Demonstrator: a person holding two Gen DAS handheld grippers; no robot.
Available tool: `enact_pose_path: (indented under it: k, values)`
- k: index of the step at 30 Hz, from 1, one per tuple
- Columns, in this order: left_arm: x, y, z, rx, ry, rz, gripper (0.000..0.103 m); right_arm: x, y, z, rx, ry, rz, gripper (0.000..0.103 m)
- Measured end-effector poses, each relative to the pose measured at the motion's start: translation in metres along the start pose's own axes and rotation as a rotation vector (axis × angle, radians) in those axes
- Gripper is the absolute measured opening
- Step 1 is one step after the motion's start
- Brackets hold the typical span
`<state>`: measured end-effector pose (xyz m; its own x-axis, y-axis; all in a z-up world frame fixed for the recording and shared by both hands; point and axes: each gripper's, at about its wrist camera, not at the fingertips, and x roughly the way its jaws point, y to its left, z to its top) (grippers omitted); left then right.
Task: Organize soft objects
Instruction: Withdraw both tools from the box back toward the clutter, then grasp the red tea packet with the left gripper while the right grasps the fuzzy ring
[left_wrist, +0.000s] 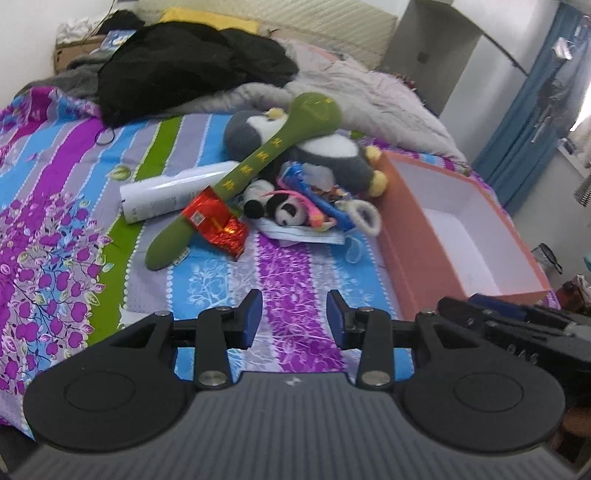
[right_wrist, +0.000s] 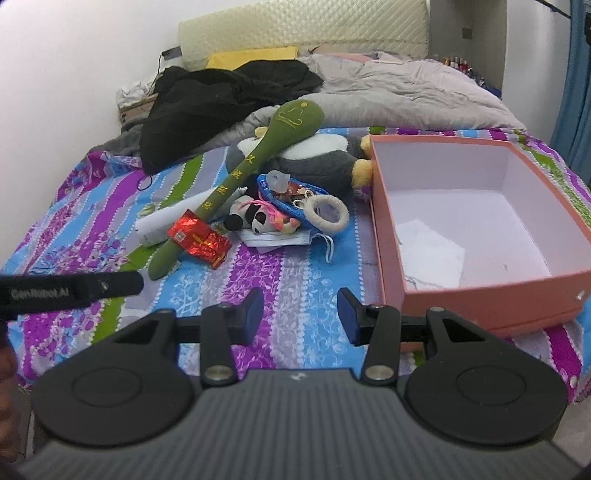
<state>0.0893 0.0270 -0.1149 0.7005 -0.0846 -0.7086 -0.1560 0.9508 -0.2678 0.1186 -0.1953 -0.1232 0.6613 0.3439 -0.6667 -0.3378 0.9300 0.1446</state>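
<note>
In the left wrist view, the left gripper (left_wrist: 294, 315) is hovering over the striped floral bedsheet (left_wrist: 66, 206), its blue pads standing apart with nothing between them. Beyond it a heap of soft things is lying mid-bed: a long green plush spoon (left_wrist: 258, 162) is leaning across a grey and white plush penguin (left_wrist: 332, 155), with a small panda plush (left_wrist: 284, 210) sitting just in front. A red foil packet (left_wrist: 216, 225) is touching the spoon's handle, and a white tube (left_wrist: 173, 194) is lying behind it. A face mask (left_wrist: 306, 234) is resting under the panda. The open pink box (left_wrist: 417, 258) is sitting just right of the heap, looking empty from here. The right gripper (left_wrist: 517, 325) is showing at the right edge, too little of it visible to judge its jaws.

In the right wrist view, the right gripper (right_wrist: 301, 315) is hanging above the sheet (right_wrist: 295, 266) with its fingers spread and holding nothing. The green spoon (right_wrist: 255, 162), penguin (right_wrist: 325, 158) and panda (right_wrist: 255, 219) are lying ahead and left, beside a blue pouch (right_wrist: 291, 197) and a fluffy white ring (right_wrist: 327, 214). The pink box (right_wrist: 480, 295) is standing close on the right, a piece of white paper (right_wrist: 430, 247) lying inside
</note>
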Motion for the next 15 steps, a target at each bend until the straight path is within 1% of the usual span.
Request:
enact_pose_path:
  k: [2, 6, 12, 15]
  values:
    - [0.014, 0.006, 0.003, -0.015, 0.009, 0.017, 0.044, 0.013, 0.000, 0.008, -0.010, 0.008, 0.001, 0.047]
    - [0.046, 0.019, 0.010, -0.052, 0.017, 0.078, 0.044, 0.040, -0.002, 0.023, -0.025, 0.032, 0.000, 0.047]
    - [0.103, 0.040, 0.019, -0.119, 0.068, 0.116, 0.044, 0.083, -0.003, 0.042, -0.070, 0.066, -0.002, 0.046]
    - [0.131, 0.049, 0.022, -0.141, 0.090, 0.124, 0.053, 0.104, -0.004, 0.050, -0.090, 0.081, -0.005, 0.046]
